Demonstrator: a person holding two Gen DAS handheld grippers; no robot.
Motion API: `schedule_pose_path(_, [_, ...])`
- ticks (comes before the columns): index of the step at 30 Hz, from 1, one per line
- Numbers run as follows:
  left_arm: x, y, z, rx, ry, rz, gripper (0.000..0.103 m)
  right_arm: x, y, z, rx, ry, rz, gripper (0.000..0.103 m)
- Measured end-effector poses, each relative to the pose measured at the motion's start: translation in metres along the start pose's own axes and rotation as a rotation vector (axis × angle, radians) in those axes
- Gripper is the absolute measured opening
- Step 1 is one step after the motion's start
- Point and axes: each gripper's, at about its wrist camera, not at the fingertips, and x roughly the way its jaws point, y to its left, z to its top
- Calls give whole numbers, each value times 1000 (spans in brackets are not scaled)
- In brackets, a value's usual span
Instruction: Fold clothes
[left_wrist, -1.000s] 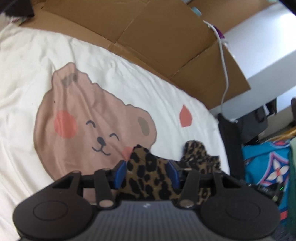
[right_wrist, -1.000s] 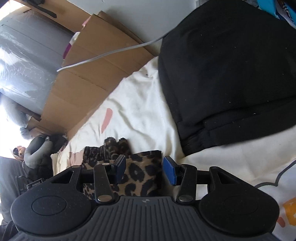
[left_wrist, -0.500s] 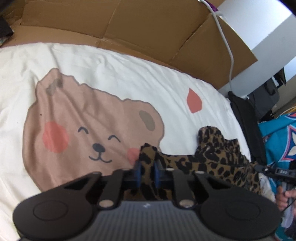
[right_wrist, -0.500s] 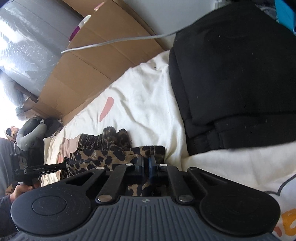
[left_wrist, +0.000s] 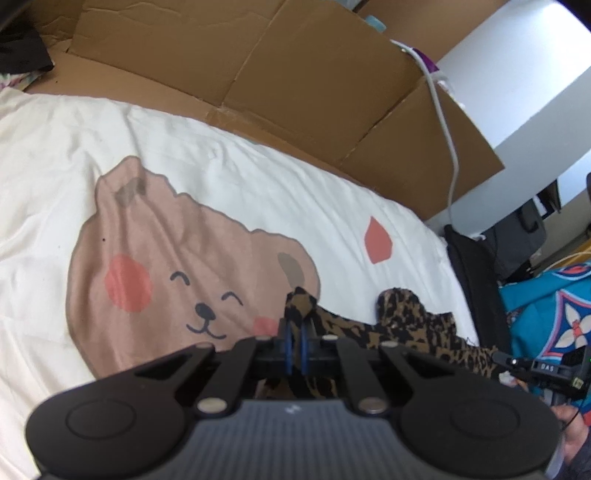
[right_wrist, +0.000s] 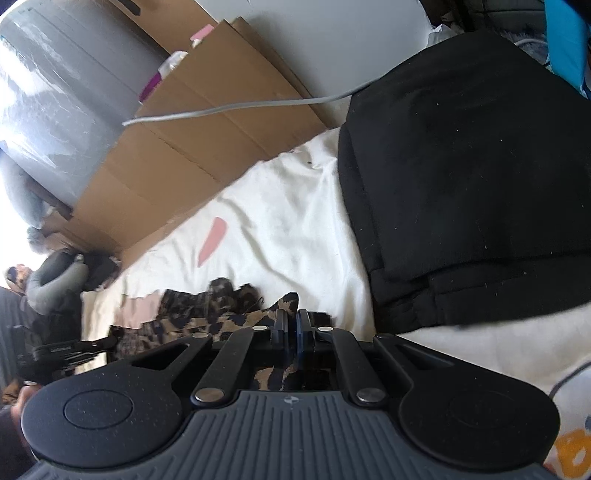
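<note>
Leopard-print brown-and-black fabric garment (left_wrist: 402, 328) is lying stretched across the white bedsheet printed with a tan bear face (left_wrist: 221, 192), its long axis running between the two grippers: left to right in the left wrist view, with the right end trailing toward the black gripper at the frame edge. Fabric is looking thin and crumpled, with one bunched lobe rising near the middle.

Left gripper (left_wrist: 294, 341): blue-padded fingers are pressing nearly together, pinching a peaked corner of the garment that is sticking up just beyond the tips.

Right gripper (right_wrist: 291, 325): fingers are likewise almost closed, clamping the garment's opposite edge; a fold of leopard cloth (right_wrist: 236, 314) is poking up between and behind them.

A folded black garment (right_wrist: 461, 184) is resting on the sheet to the right of the right gripper, apart from the leopard piece. Flattened brown cardboard (left_wrist: 295, 81) is standing behind the bed, with a white cable (left_wrist: 443, 122) draped over it.

Garment's underside and the part beneath both gripper bodies are hidden. Overall shape of the garment is not discernible; the right wrist view is motion-blurred at left.
</note>
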Motion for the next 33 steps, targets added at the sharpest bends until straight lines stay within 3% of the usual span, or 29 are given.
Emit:
schedule_pose_path(3, [8, -2, 1, 14, 10, 41, 5, 16, -2, 0, -1, 21, -42, 2])
schedule_pose_path(6, [21, -13, -3, 101, 45, 110, 6, 30, 5, -3, -56, 54, -101, 2])
schedule_pose_path(9, [28, -27, -5, 207, 69, 169, 17, 33, 18, -7, -139, 64, -154, 6])
schedule_pose_path(10, [29, -31, -7, 244, 68, 189, 19, 33, 21, -8, -162, 66, -175, 18])
schedule_pose_path(11, [29, -35, -9, 279, 68, 207, 22, 34, 23, -8, -177, 69, -194, 41])
schedule_pose_path(13, [32, -39, -13, 335, 77, 225, 26, 35, 25, -10, -201, 76, -209, 48])
schedule_pose_path(23, [47, -47, -19, 391, 105, 296, 44, 48, 37, -19, -292, 117, -241, 48])
schedule_pose_path(30, [55, -62, -29, 453, 92, 342, 44, 58, 53, -26, -398, 142, -297, 48])
schedule_pose_path(33, [56, -64, -28, 463, 97, 330, 35, 58, 60, -29, -451, 137, -304, 38])
